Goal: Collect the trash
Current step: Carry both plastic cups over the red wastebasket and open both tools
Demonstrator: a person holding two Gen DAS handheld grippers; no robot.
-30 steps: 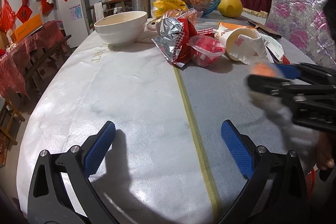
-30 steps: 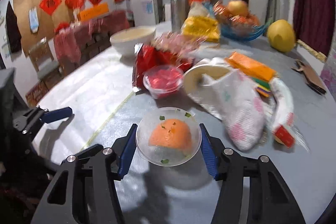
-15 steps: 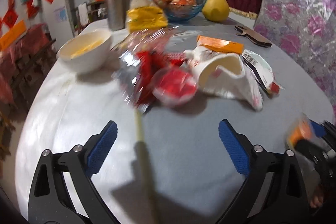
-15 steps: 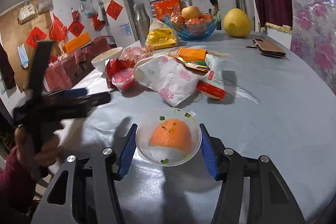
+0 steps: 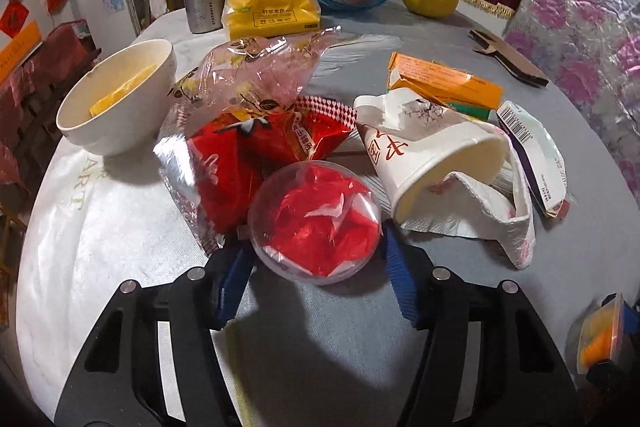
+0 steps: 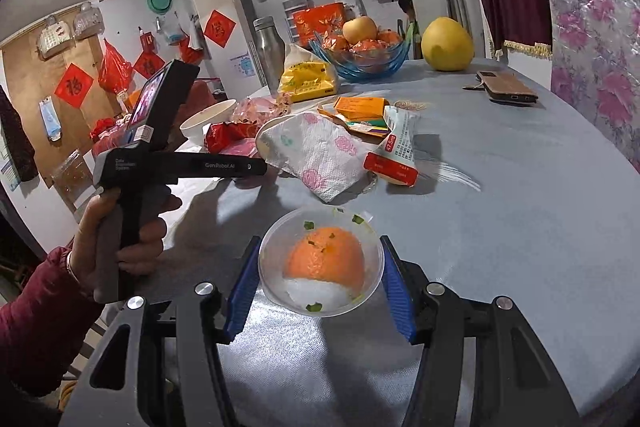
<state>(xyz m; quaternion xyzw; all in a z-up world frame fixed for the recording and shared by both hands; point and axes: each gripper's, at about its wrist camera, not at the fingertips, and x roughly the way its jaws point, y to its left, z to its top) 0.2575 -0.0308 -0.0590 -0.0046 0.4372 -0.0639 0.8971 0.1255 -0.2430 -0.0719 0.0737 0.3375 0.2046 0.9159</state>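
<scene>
Both jaws of the left gripper (image 5: 314,265) have just been closing, and now its blue pads stand at the two sides of a clear cup with red wrapper (image 5: 316,223) in the lower centre of the left wrist frame; whether the pads already press on it I cannot tell. Just beside this cup, toward the right of the frame, lies a tipped paper cup (image 5: 436,155), and at the upper left is a white bowl (image 5: 116,107). In the right wrist frame the right gripper (image 6: 320,283) is clenched on a clear cup with orange peel (image 6: 322,261), at the lower centre, above the grey table (image 6: 520,195).
</scene>
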